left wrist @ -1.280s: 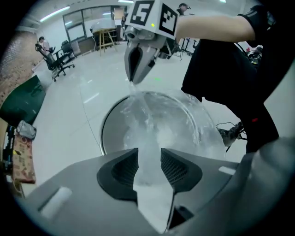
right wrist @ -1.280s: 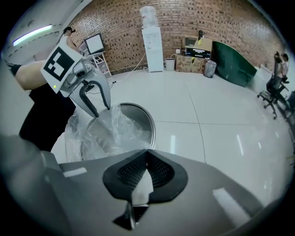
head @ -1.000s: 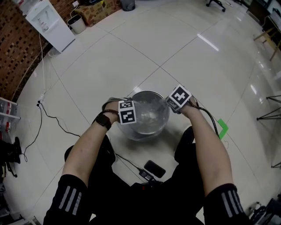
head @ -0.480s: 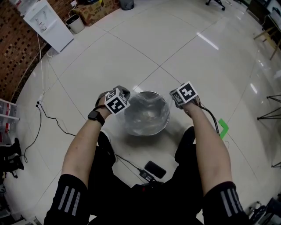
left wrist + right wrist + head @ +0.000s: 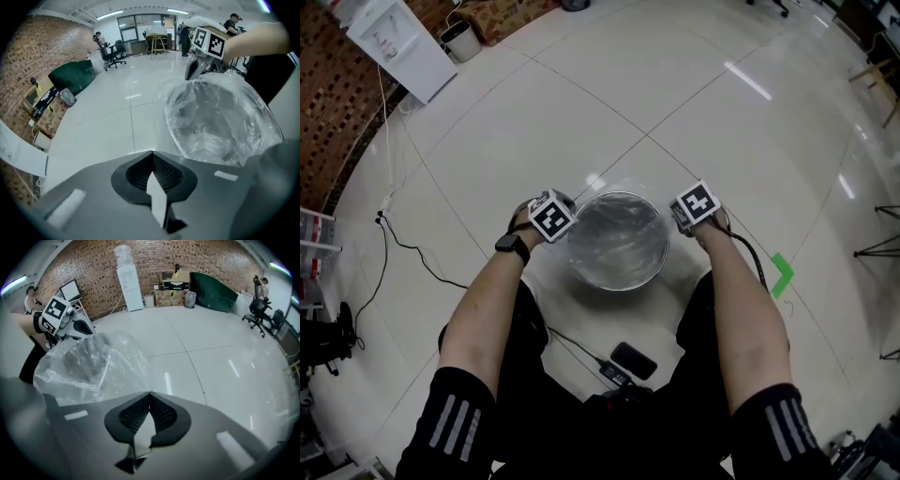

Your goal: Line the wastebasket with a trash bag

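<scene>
Since the earlier frames the left gripper (image 5: 549,215) has swung off the basket mouth to just outside its left rim, and the right gripper (image 5: 697,208) has dropped lower beside the right rim. Nearest the person: a black handset (image 5: 630,360) and cable lie on the floor between the legs, apart from the work. Next out: the wastebasket (image 5: 623,279) stands upright on the tiles between the two grippers. The clear trash bag (image 5: 619,236) is inside it, its film spread across the mouth and lapped over the rim. Both pairs of jaws are clenched tip to tip. The left closed within the last second. No film can be made out between either pair, though a film this clear would be hard to see. Judgement: the grippers flank the rim on opposite sides to draw the hem outward and down evenly. Farther off: a green floor mark (image 5: 780,274), then a white water dispenser (image 5: 391,47) by the brick wall.
</scene>
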